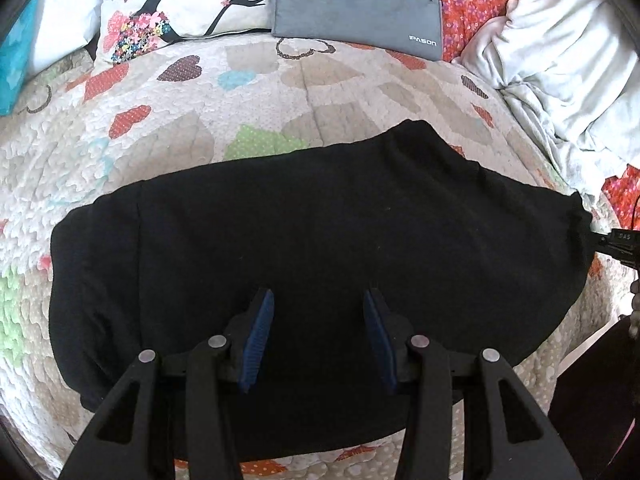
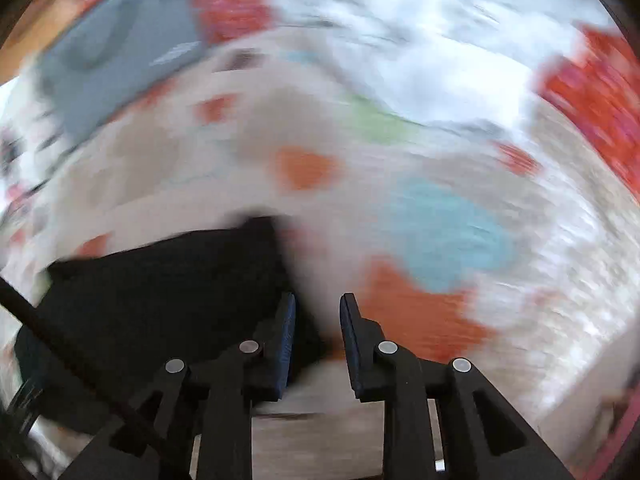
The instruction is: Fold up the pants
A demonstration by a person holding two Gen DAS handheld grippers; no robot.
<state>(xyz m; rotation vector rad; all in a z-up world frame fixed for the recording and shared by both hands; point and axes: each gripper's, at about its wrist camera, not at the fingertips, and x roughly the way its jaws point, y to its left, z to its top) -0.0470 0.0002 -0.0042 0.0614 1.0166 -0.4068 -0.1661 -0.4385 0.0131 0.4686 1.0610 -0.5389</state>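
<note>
Above the folded black pants, both grippers gape, left sharp, right blurred.

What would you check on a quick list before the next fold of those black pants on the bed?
1. Pants lying flat on the quilt: ok, a wide dark bundle with no big bunches showing.
2. Left gripper ready to grab: ok, its fingers stand apart over the cloth with nothing between them.
3. Right gripper ready: ok, open and empty, beside the edge of the pants.
4. Right wrist view steady: not ok, it is badly blurred.
5. Room on the quilt beyond the pants: ok, the gray bag and the pillow lie farther back.
6. Layers lined up underneath: cannot tell, the black cloth hides its edges.
</note>
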